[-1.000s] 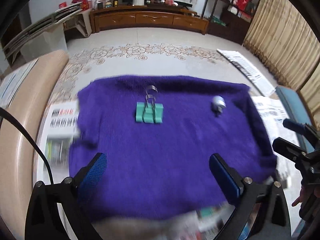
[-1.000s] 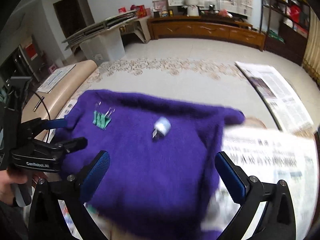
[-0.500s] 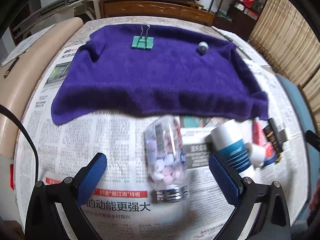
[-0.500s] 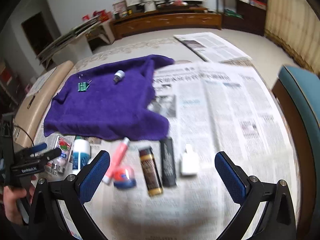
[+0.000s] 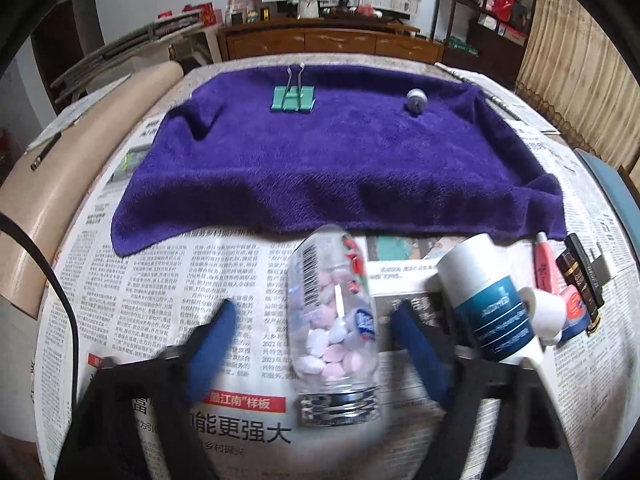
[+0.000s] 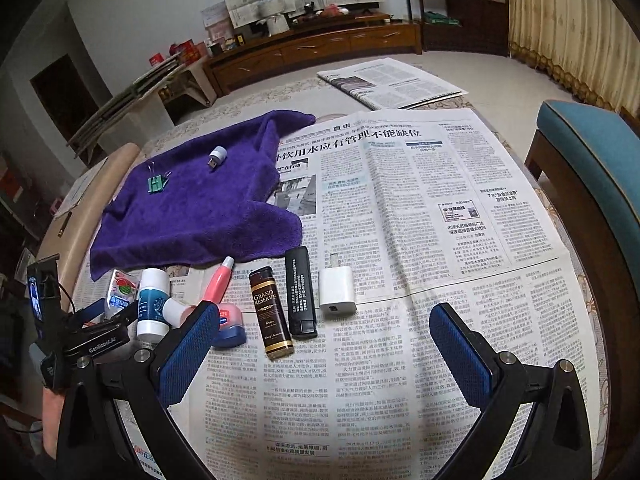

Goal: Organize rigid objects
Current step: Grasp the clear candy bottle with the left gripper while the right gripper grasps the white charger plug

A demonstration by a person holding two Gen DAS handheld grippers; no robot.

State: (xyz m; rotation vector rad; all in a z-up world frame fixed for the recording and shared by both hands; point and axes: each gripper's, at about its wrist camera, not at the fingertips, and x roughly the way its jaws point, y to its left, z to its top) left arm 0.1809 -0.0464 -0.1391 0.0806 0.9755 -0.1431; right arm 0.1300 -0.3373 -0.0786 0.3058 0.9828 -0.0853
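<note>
I read the sorting as barely begun. Two things already lie on the far part of the purple towel [image 5: 340, 160]: a green binder clip [image 5: 293, 98] to the left and a small white USB plug [image 5: 416, 100] to the right, well apart. The rest waits in a row on the newspaper [image 6: 420, 240] along the towel's near edge.

My left gripper [image 5: 312, 332] has just been closing around the clear candy bottle [image 5: 334, 320], which lies on its side between the blue pads [image 5: 212, 336]; they look just beside its walls, not yet pressing. The bottle is smooth transparent plastic, ribbed at the neck, filled with pink and white tablets.

My right gripper [image 6: 328, 340] stands wide apart over bare newsprint, holding nothing. Just left of it lie a white-and-teal tube [image 6: 152, 300], a pink tube [image 6: 219, 280], a small blue-based tin [image 6: 229, 322], a brown glossy bottle [image 6: 271, 312] with a gold band, a flat black lighter [image 6: 301, 292] and a boxy white charger [image 6: 337, 290]. All hard, mostly cylindrical, likely to roll; the plush towel should hold them.
</note>
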